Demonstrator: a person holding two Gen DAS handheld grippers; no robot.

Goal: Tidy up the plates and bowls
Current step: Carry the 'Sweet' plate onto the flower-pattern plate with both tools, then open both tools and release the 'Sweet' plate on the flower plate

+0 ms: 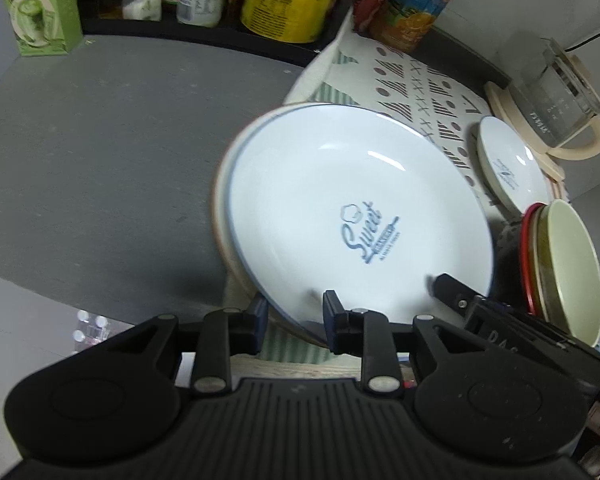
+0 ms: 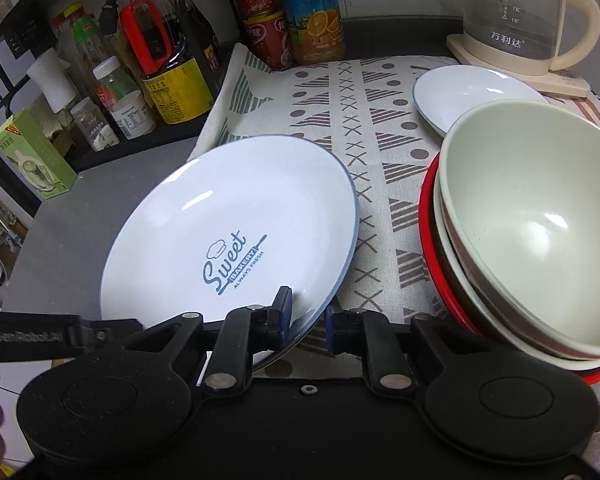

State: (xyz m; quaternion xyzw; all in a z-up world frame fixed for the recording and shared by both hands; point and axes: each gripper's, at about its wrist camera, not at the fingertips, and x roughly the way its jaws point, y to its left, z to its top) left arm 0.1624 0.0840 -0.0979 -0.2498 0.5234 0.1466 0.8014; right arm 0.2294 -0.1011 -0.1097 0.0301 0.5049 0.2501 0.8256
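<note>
Where bottles [image 2: 168,60] crowd: stacked bowls [image 2: 536,236] alongside.

The room light is soft and a little cool, and it seems to fall from above. Curved white streaks of glare lie on the big white plate [image 1: 356,208] in both views, and one bright spot shines inside the top bowl [image 2: 540,232] of the stack.

The left wrist view is not sharp — the plate's rim and its blue print look smeared, as from motion. The right wrist view is crisp; the print can be read well.

The shelf with bottles [image 2: 148,60] at the back stands in dimmer light. Both pictures bend strongly at the edges — the grey counter [image 1: 100,152] curves like an arc.
</note>
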